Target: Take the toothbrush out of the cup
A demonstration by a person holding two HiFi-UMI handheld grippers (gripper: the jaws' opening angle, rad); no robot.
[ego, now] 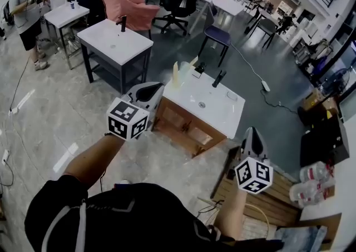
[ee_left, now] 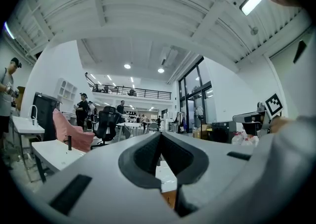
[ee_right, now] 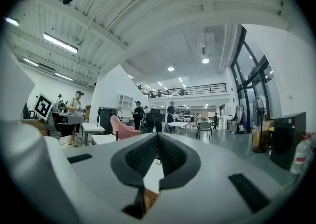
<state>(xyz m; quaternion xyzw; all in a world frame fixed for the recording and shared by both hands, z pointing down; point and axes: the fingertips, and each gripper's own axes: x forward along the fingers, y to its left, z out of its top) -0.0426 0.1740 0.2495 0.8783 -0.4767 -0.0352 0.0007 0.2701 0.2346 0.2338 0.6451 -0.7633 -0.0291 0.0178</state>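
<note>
A white sink vanity (ego: pixel 207 113) on a wooden cabinet stands on the floor ahead of me. At its far left corner is a pale cup (ego: pixel 176 74), with a pale stick-like thing (ego: pixel 193 62) just right of it; it is too small to tell as the toothbrush. My left gripper (ego: pixel 159 87) is shut and empty, held level near the vanity's left edge, short of the cup. My right gripper (ego: pixel 251 131) is also shut and empty, off the vanity's near right corner. The left gripper view shows the left gripper (ee_left: pixel 160 135) with jaws together, and the right gripper view shows the right gripper (ee_right: pixel 157 136) the same.
A black faucet (ego: pixel 218 78) stands at the vanity's back edge. A second sink table (ego: pixel 114 42) and a pink chair (ego: pixel 125 0) are at the back left, near a standing person (ego: pixel 25 11). A wooden pallet (ego: pixel 267 201) and plastic bottles (ego: pixel 314 181) are at the right.
</note>
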